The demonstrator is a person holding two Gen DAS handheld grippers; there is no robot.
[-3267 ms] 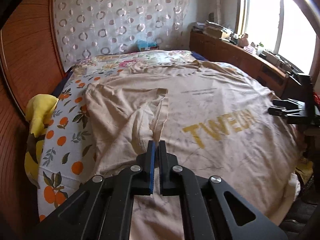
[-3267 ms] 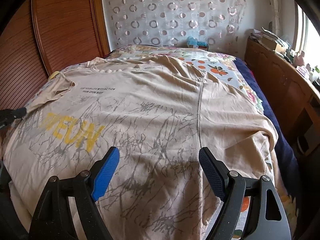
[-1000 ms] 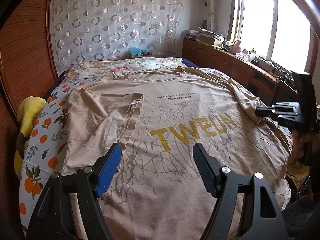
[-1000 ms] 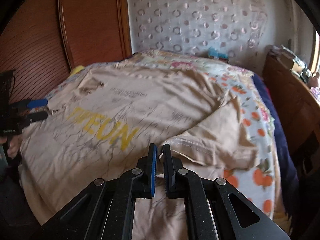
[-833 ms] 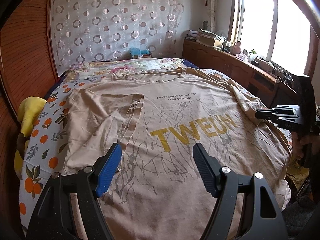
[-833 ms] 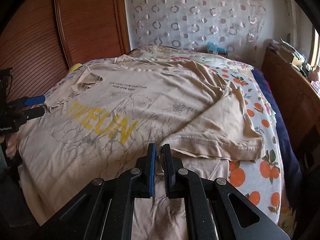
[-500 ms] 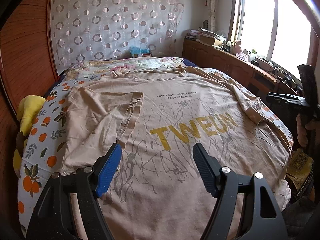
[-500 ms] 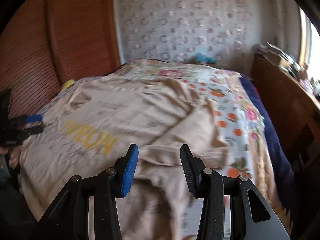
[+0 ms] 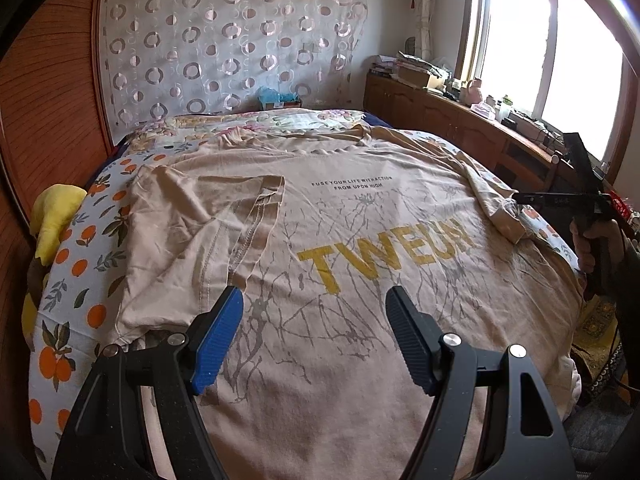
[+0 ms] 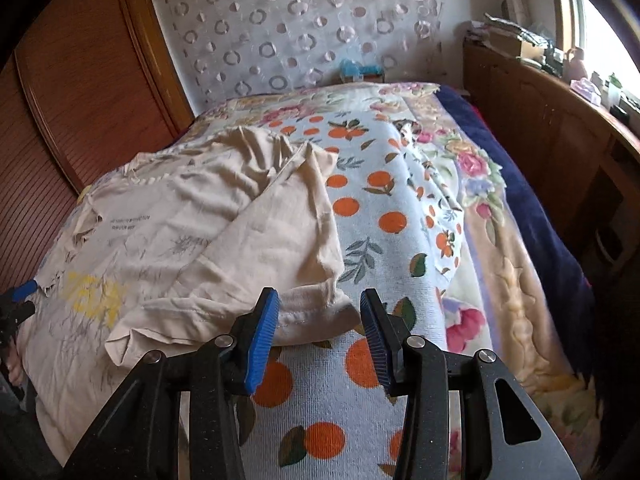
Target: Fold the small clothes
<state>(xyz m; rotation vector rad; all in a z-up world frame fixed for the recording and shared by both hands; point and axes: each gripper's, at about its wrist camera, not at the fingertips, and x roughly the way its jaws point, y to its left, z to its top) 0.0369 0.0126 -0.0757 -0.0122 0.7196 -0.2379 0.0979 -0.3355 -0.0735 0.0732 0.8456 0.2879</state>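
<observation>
A beige T-shirt [image 9: 360, 208] with yellow letters lies spread on the bed. Its left sleeve [image 9: 200, 216] is folded inward over the body. My left gripper [image 9: 314, 334] is open and empty, just above the shirt's lower front. The right sleeve [image 10: 276, 248] is folded inward over the shirt's body [image 10: 160, 240], with its hem edge bunched. My right gripper [image 10: 320, 336] is open with the jaws on either side of that hem; whether they touch it I cannot tell. It also shows at the right of the left wrist view [image 9: 560, 200].
The bed carries an orange-print sheet [image 10: 384, 208] and a floral blanket [image 10: 500, 280]. A yellow cloth [image 9: 56, 216] lies at the bed's left edge by the wooden wardrobe [image 9: 40, 100]. A wooden cabinet [image 10: 540, 120] with clutter runs along the window side.
My right gripper opened and let go of the right sleeve after laying it over the shirt, then drew back to the right. My left gripper, shut 3.3 s ago, has stayed open.
</observation>
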